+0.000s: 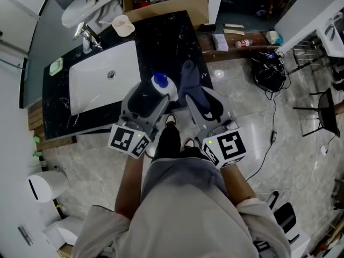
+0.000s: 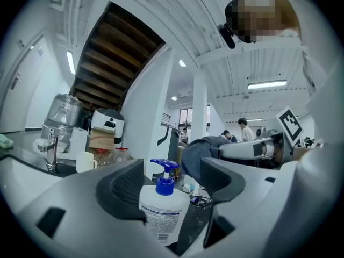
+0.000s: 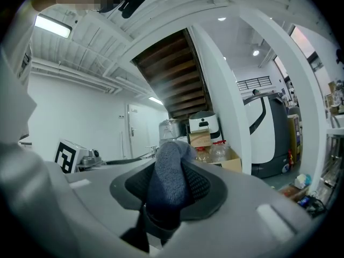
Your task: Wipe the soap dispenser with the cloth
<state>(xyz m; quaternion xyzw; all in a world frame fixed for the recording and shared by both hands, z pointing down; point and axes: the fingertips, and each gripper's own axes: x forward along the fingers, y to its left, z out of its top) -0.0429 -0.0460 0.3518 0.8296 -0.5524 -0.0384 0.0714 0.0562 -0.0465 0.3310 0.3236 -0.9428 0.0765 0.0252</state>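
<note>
Left gripper view alone shows soap dispenser (image 2: 164, 209) label (image 2: 157, 223).

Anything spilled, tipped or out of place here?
Nothing stands out. The soap dispenser stands upright on the black counter between the open jaws of the left gripper, and the right gripper is clamped on the cloth. No spill is visible.

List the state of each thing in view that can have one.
left gripper: open.
right gripper: shut on the cloth.
soap dispenser: upright, pump on top, between the left gripper's jaws, not clamped.
cloth: bunched, pinched between the right gripper's jaws.
cup: upright on the counter, beside the sink.
</note>
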